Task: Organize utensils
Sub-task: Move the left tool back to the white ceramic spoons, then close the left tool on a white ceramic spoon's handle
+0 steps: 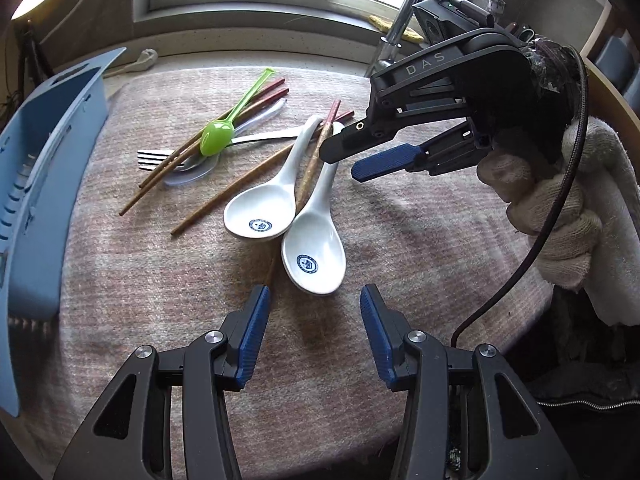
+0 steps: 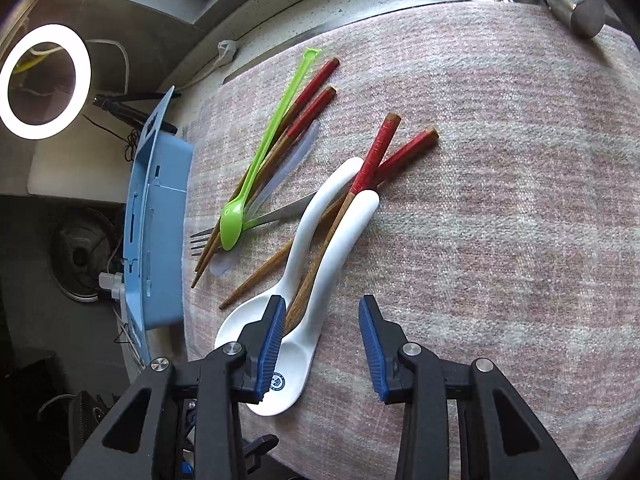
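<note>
- I have both tools over the bench [image 1: 400, 216], which is covered by a pinkish woven cloth, with the utensils lying in a loose heap on it.
- My left hand-held gripper [image 1: 314, 336] hangs above the cloth just short of the nearer white soup spoon [image 1: 314, 258]; its jaws stand apart with nothing between them.
- My right hand-held gripper [image 2: 318, 344] is tipped down over that same spoon's bowl [image 2: 288, 380]. The jaws are apart and empty; the left pad sits over the bowl, and I cannot tell whether it touches.
- A second white soup spoon [image 1: 260, 208] lies beside the first, with a red-tipped chopstick [image 2: 352, 216] running between their handles and another crossing beneath.
- Farther back, a green plastic spoon [image 1: 218, 136] lies across two more chopsticks [image 1: 240, 112], a metal fork [image 1: 154, 160] and a clear plastic spoon.
- The blue utensil holder [image 1: 44, 184] stands at the cloth's left edge; I see nothing placed in it from here.
- As I judge it, sorting has barely started: this is the approach to a first pick, probably the near soup spoon.
- Next, the right tool needs to straddle the spoon's handle rather than its wide bowl, then close without catching the chopstick lying against it.
- The glazed spoon looks slippery, so a grip square across the handle matters.
</note>
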A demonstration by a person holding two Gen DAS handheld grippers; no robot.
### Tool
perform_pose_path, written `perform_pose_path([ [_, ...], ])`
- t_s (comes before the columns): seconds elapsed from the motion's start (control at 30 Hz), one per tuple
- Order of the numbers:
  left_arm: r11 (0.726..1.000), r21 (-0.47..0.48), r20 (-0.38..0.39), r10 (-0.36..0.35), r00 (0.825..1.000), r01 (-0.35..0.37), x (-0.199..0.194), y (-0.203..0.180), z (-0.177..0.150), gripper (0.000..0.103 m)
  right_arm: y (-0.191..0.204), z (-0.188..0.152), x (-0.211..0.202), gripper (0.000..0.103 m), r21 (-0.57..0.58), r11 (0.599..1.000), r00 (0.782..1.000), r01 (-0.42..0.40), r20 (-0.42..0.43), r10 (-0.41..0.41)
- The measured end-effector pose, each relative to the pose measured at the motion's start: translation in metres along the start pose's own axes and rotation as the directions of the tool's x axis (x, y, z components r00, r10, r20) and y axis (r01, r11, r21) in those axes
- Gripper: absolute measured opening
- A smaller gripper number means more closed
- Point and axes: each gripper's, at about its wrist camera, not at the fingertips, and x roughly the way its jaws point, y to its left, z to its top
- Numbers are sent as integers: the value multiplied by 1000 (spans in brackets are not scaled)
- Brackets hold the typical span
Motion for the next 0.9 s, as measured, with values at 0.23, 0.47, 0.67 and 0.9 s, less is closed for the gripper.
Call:
perform_pose_path([
  [0.23, 999, 3, 5, 39, 999, -39, 11, -3, 2, 46, -1, 2, 8, 30, 12, 1000, 1000, -17, -17, 17],
  [0.47, 998, 35, 6, 60, 998, -61, 18, -11, 7, 46, 3, 6, 14, 27, 7, 1000, 1000, -13, -27, 13],
  [0.67, 997, 34, 11, 65, 998, -66, 17, -13, 9, 41, 4, 10, 18, 21, 10, 1000, 999, -4, -34, 4],
  [0.9, 995, 60, 6, 76, 997, -76, 21, -15, 13, 34, 2, 10, 20, 13, 15, 1000, 999, 8, -40, -7],
])
